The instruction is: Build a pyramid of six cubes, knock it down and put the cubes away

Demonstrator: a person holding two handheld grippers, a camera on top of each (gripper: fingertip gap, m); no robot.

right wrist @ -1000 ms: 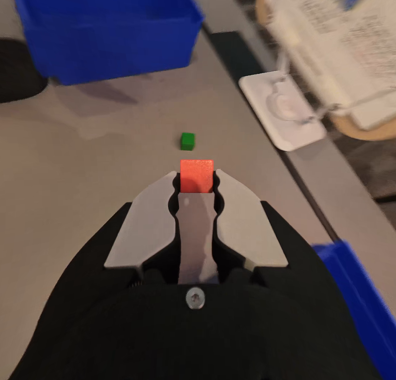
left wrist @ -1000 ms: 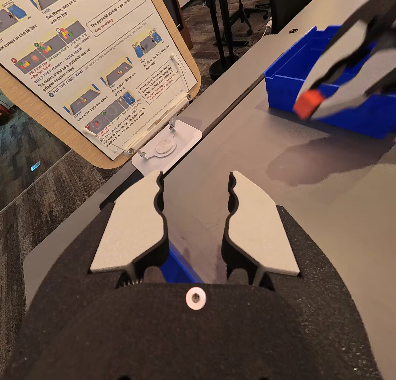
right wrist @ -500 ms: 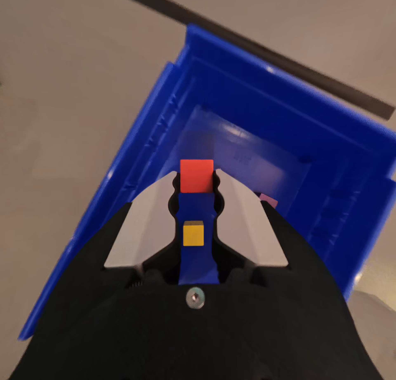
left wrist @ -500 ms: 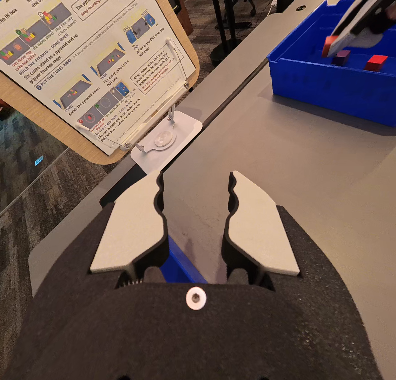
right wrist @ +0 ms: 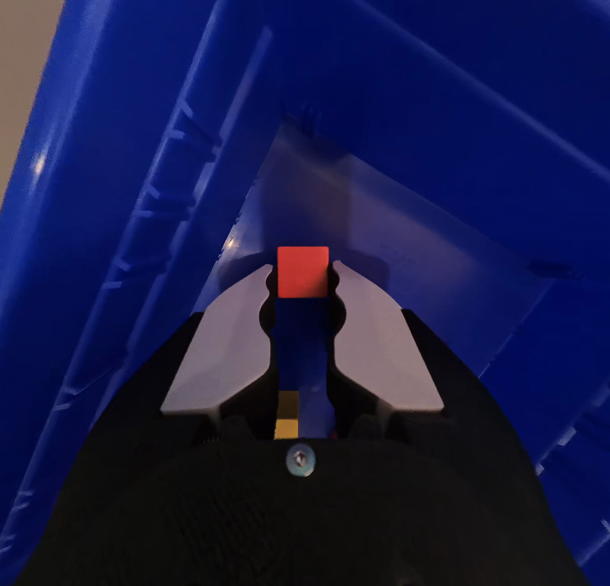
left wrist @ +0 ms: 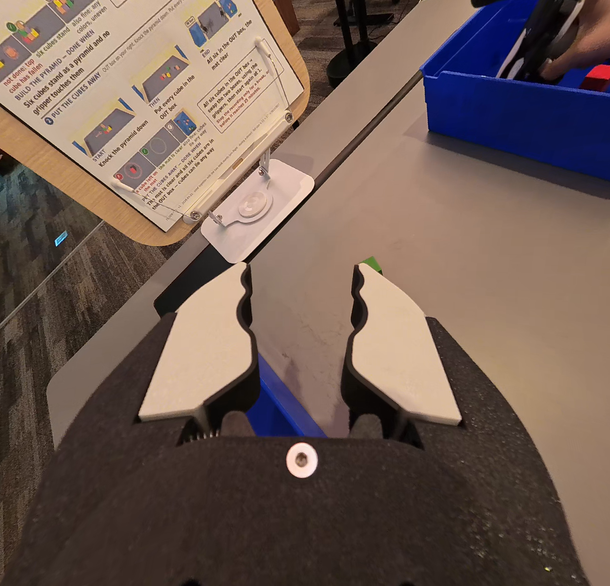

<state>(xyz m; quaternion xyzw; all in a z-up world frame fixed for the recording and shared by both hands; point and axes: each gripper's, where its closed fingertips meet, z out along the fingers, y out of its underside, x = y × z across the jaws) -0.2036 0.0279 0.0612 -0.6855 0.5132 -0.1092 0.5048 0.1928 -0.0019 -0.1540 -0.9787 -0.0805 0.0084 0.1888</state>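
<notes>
A green cube (left wrist: 372,262) is mostly hidden behind the wide-open, empty left hand-held gripper (left wrist: 300,269); an orange cube (right wrist: 303,271), face squarely forward, is clamped by the right hand-held gripper (right wrist: 303,266) inside the blue bin (right wrist: 429,91)

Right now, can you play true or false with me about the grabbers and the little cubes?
1. The right gripper is pinching an orange-red cube. True.
2. The left gripper holds a cube too. False: it is open with nothing between its fingers.
3. The right gripper is down inside the blue bin. True.
4. A yellow cube lies in that bin. True.
5. The green cube is in the bin as well. False: it sits on the grey table, peeking out behind the left gripper's fingertip.
</notes>
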